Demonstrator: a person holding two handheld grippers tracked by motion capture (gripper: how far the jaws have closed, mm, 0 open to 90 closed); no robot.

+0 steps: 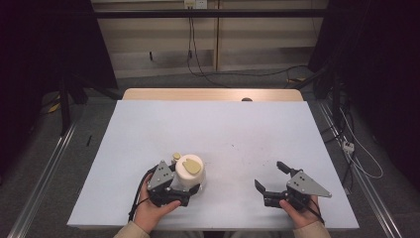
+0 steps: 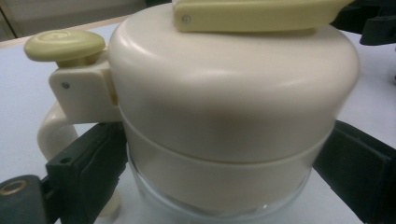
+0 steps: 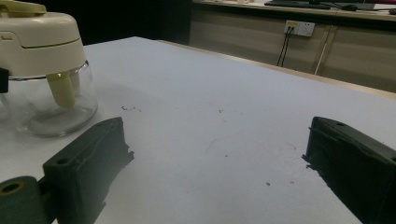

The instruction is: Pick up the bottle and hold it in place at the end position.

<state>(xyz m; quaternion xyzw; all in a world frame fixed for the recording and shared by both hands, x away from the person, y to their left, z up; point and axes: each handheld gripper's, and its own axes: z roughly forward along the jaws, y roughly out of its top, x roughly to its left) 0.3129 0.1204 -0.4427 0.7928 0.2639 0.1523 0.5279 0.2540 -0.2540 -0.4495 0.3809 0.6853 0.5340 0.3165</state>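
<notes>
A glass jug with a cream lid, a cream handle and a yellow-green knob stands on the white table, near its front left. My left gripper is open, with one jaw on each side of the jug, close against the band under the lid. I cannot tell if the jaws press on it. My right gripper is open near the front right, with nothing between its jaws. In the right gripper view the jug stands off to the left with its glass base on the table.
A wooden strip runs along the table's far edge. Cables trail over the floor behind it, below a wall socket. Small dark specks mark the table surface.
</notes>
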